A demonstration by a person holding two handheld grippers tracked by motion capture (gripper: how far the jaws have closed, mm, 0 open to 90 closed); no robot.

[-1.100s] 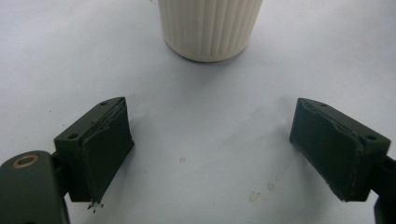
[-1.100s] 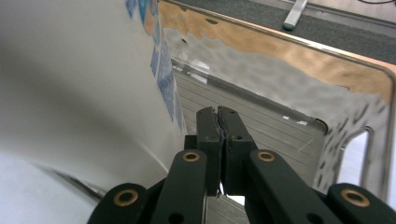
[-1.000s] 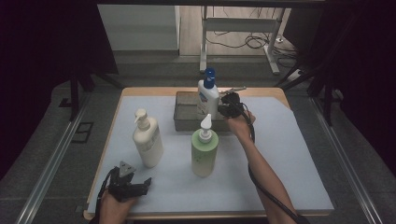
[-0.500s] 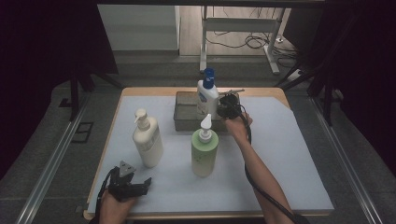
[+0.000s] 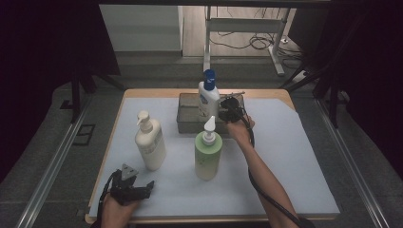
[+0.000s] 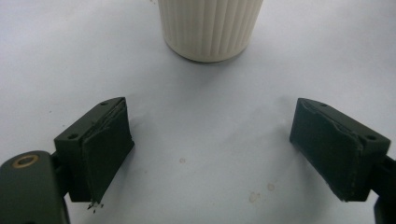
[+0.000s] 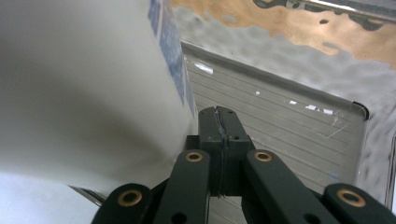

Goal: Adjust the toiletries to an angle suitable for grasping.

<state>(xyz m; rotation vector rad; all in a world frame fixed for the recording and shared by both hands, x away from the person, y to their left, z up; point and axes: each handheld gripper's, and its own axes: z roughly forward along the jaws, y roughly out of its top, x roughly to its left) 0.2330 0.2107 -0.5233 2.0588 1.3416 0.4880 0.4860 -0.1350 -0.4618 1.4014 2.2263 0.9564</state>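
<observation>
Looking down from the high view, I see a wooden table [image 5: 280,95] covered by a pale blue-white mat [image 5: 294,156], with dark curtains at both sides, metal rails along the floor, and a desk frame with loose cables on the wooden floor beyond.

My right gripper [image 5: 231,108] sits at the far middle of the mat, over the grey tray [image 5: 187,116], just beside the white bottle with the blue cap [image 5: 208,95], which stands upright in the tray. In the right gripper view the jaws are pressed together with nothing between them, and the bottle [image 7: 84,88] fills the left side, very close to the jaw tips [image 7: 219,126]; I think it touches them, but the blur at that range leaves me unsure. The ribbed tray floor [image 7: 280,135] runs off to the right, with the mat's rippled edge and bare wood behind it.

My left gripper [image 5: 130,185] rests low at the near left corner of the mat. In the left gripper view its jaws stand wide apart and empty over the mat [image 6: 196,140], which carries a few small specks. Ahead of them is the ribbed base of the cream bottle [image 6: 210,28], which stands upright near the left gripper [image 5: 149,142].

A green pump bottle [image 5: 207,152] stands mid-mat, between the tray and the near edge.
</observation>
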